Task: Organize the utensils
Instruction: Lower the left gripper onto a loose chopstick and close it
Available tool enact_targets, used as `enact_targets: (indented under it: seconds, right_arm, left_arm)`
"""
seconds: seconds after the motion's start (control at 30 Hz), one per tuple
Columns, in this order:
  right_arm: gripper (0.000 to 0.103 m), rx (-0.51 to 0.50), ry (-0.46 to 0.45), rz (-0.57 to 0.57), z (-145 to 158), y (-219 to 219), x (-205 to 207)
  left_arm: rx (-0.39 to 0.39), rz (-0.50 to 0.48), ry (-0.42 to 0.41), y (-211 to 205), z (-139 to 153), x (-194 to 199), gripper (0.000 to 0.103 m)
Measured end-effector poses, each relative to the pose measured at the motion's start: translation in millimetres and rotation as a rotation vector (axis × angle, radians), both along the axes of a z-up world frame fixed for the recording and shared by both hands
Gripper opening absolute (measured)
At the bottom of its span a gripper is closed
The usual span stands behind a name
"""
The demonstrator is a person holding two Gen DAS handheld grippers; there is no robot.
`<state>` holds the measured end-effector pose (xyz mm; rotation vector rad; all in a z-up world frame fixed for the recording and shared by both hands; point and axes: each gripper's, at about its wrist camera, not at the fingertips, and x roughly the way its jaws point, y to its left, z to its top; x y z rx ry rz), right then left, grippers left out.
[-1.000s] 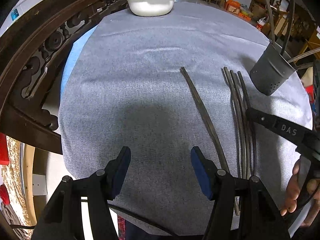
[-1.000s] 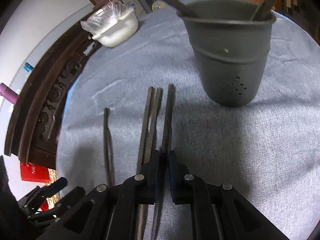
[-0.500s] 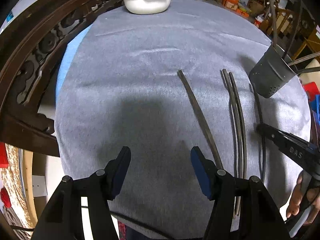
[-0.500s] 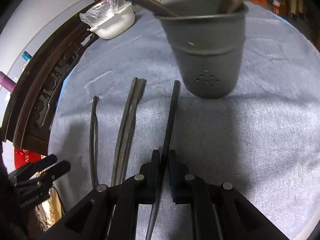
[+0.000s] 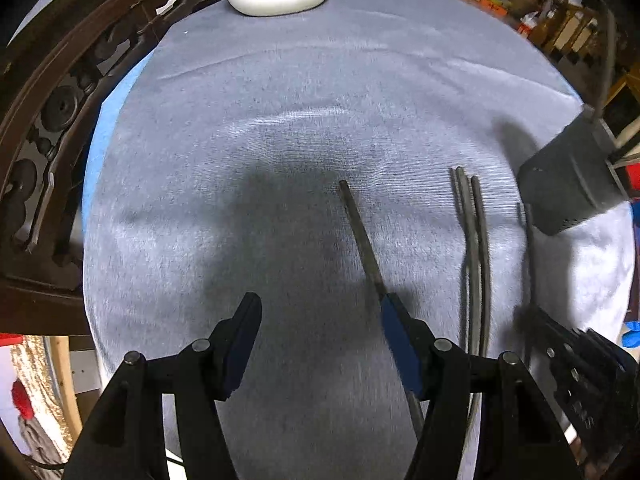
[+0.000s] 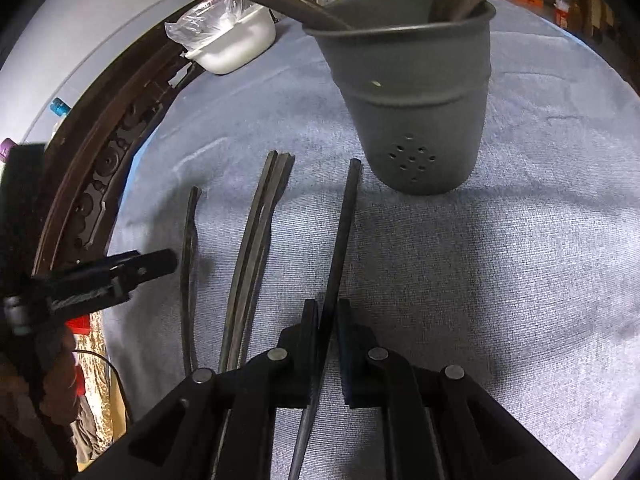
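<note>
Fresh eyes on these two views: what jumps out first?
The right gripper shut on a dark chopstick aimed at the grey perforated utensil holder. Left of it, more chopsticks lie on the grey tablecloth, with the open left gripper above the leftmost one.

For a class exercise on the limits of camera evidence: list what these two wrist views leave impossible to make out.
- Chopstick held by the right gripper: near end hidden behind the fingers, right wrist view.
- Utensils inside the grey holder: tops cut off by the frame edge.
- Right gripper in the left wrist view: blurred, jaws unreadable.
</note>
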<state>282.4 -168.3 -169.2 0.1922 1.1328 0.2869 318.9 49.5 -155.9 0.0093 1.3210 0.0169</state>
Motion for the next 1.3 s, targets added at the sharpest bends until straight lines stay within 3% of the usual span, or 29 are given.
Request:
enact_targets:
  seconds: [0.27, 0.73, 1.03, 1.17, 1.3]
  right_arm:
    - [0.013, 0.007, -0.002, 0.009, -0.4, -0.8, 1.1]
    - [0.013, -0.003, -0.005, 0.016, 0.2, 0.4, 1.7]
    - [0.013, -0.056, -0.018, 0.053, 0.8, 9.7, 4.5]
    - [0.013, -0.042, -0.018, 0.048, 0.3, 7.2, 4.9]
    - [0.013, -0.031, -0.022, 0.042, 0.0, 5.9, 3.4]
  left_arm:
    - [0.070, -0.046, -0.002, -18.4, -9.9, 5.1, 0.063]
    - [0.055, -0.077, -0.036, -21.2, -20.2, 0.8, 0.063]
    - [-0.004, -0.163, -0.059, -24.0, -20.6, -3.7, 0.040]
    - [-0.024, -0.198, -0.068, -21.6, -20.5, 1.4, 0.024]
    - [-0.079, -0.240, -0.064, -9.8, -20.1, 5.1, 0.020]
